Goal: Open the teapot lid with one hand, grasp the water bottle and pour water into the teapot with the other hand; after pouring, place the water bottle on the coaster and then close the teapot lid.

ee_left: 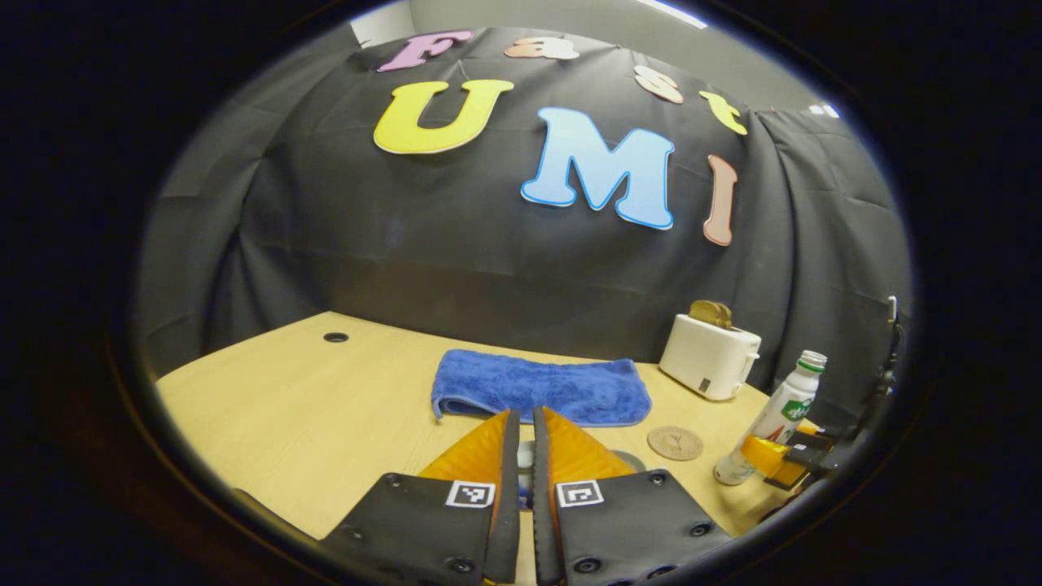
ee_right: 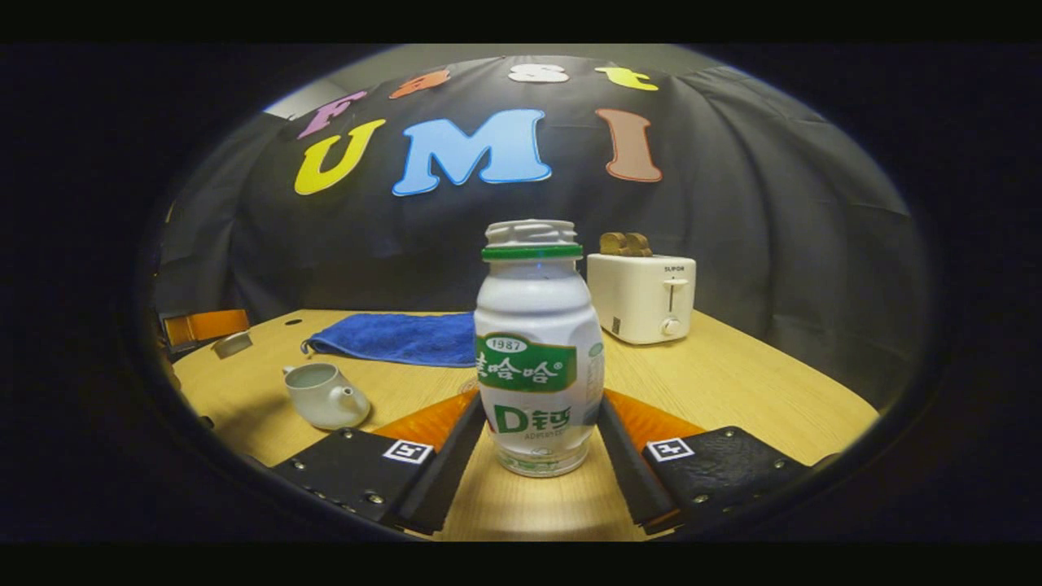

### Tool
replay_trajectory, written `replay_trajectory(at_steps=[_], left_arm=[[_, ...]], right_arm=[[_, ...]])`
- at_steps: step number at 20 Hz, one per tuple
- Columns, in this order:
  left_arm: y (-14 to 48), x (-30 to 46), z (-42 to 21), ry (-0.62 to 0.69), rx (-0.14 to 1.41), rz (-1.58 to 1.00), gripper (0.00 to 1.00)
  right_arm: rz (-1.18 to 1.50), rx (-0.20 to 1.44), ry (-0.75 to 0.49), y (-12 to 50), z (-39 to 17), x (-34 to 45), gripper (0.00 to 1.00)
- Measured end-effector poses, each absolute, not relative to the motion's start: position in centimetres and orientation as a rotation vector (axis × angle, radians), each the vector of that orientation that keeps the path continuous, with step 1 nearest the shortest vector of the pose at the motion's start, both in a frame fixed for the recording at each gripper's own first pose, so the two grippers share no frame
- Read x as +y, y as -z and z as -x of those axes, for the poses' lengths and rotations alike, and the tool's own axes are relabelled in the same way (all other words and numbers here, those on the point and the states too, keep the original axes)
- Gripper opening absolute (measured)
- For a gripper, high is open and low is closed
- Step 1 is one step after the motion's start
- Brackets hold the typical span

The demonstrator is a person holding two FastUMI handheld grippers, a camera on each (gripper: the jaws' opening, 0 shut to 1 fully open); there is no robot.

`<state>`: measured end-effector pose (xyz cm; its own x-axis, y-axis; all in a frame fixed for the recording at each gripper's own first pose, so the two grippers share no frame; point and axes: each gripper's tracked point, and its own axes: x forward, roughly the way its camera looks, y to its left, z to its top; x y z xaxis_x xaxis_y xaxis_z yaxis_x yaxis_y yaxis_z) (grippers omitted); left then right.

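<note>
pale wood table (ee_right: pixel 733 382), with white water bottle (ee_right: pixel 538 350) upright between the fingers of the right gripper (ee_right: pixel 539 423), both fingers pressed against its lower body, base apparently just off the wood. white teapot (ee_right: pixel 324 396) open-topped to the left in the right gripper view, spout toward the bottle, well apart from it. far left there, left gripper (ee_right: pixel 205 327) holding a small pale lid (ee_right: pixel 233 344) above the teapot. in the left gripper view, own fingers nearly together, narrow gap with something pale pinched between the tips (ee_left: pixel 525 456). round cork coaster (ee_left: pixel 675 443) bare, near the bottle (ee_left: pixel 779 417). blue towel (ee_left: pixel 541 389) flat behind. white toaster (ee_right: pixel 641 297) with 2 slices near the back wall.
</note>
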<state>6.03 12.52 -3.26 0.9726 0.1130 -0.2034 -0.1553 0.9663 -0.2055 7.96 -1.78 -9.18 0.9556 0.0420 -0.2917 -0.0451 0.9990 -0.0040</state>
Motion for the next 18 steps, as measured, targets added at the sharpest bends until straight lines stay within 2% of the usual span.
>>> replay_trajectory(at_steps=[1, 5, 6, 7, 8, 9, 10, 13, 14, 16, 18], left_arm=[[3.4, 12.5, -5.9, -0.136, 0.191, 0.218, 0.14], [3.4, 12.2, -5.7, -0.119, 0.188, 0.225, 0.14], [3.4, 12.1, -5.7, -0.115, 0.185, 0.229, 0.17], [3.4, 12.2, -5.8, -0.113, 0.183, 0.232, 0.14], [3.3, 12.2, -5.8, -0.111, 0.18, 0.234, 0.17], [3.2, 12.2, -5.8, -0.111, 0.177, 0.235, 0.14], [3.2, 12.4, -5.7, -0.109, 0.174, 0.237, 0.17], [3.1, 12.7, -5.5, -0.107, 0.171, 0.249, 0.17], [3.2, 12.8, -5.4, -0.104, 0.171, 0.252, 0.14], [3.4, 13.0, -5.3, -0.109, 0.174, 0.244, 0.17], [3.1, 13.4, -5.4, -0.115, 0.171, 0.236, 0.14]], right_arm=[[0.017, 0.295, -0.043, 9.2, -7.9, -1.8, 0.8], [0.057, 0.304, -0.036, 9.1, -8.0, -1.4, 0.78], [0.072, 0.307, -0.033, 9.0, -8.0, -1.3, 0.78], [0.091, 0.31, -0.029, 9.0, -8.0, -1.2, 0.78], [0.115, 0.313, -0.023, 8.9, -8.0, -1.2, 0.78], [0.142, 0.317, -0.015, 8.9, -8.0, -1.2, 0.78], [0.171, 0.321, -0.007, 8.8, -8.0, -1.2, 0.78], [0.279, 0.318, 0.019, 8.4, -8.1, -1.2, 0.78], [0.327, 0.313, 0.031, 8.1, -8.2, -1.2, 0.78], [0.432, 0.296, 0.052, 7.4, -8.4, -1.2, 0.78], [0.545, 0.281, 0.064, 6.8, -8.7, -1.0, 0.78]])
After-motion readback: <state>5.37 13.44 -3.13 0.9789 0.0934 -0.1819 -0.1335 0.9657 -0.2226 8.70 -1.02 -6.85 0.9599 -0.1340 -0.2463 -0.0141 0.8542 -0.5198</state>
